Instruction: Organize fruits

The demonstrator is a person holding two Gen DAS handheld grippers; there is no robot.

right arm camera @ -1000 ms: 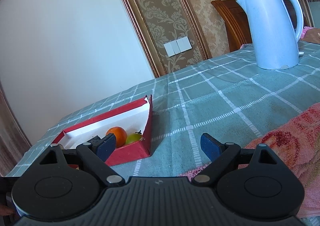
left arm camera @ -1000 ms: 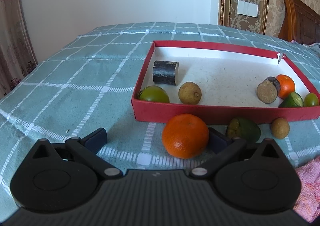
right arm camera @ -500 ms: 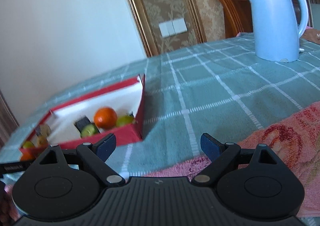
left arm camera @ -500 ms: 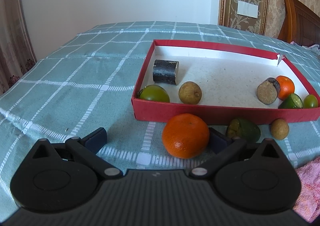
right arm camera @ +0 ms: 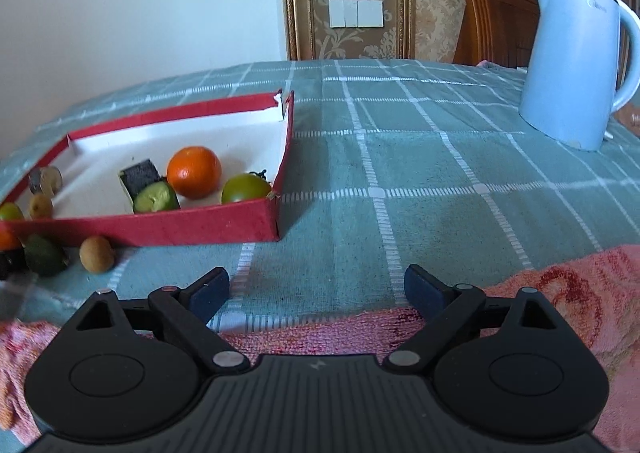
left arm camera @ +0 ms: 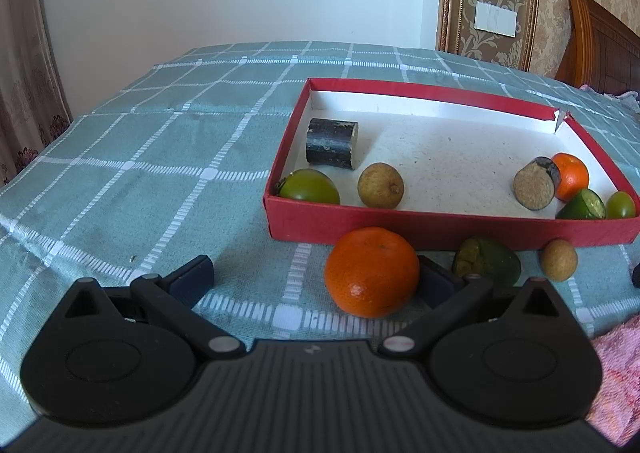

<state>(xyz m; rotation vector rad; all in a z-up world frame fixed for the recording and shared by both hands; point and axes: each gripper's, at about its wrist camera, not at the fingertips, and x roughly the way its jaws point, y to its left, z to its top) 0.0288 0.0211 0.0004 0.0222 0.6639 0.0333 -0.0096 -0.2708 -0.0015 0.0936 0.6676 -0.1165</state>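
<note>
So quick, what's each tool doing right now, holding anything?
Left tool: open, holding nothing; the orange sits between its fingers, ungripped.
Right tool: open, empty, above the pink towel.

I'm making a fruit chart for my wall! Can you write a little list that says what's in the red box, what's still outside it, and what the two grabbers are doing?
box: red box, white inside, on a checked green cloth
inside the box: small orange, green fruits, a brown round fruit, two dark cut stalk pieces
outside, in front of the box: big orange, dark green fruit, small brown fruit
left gripper: open, big orange beside its right finger
right gripper: open, empty, over a pink towel
also there: blue kettle
</note>
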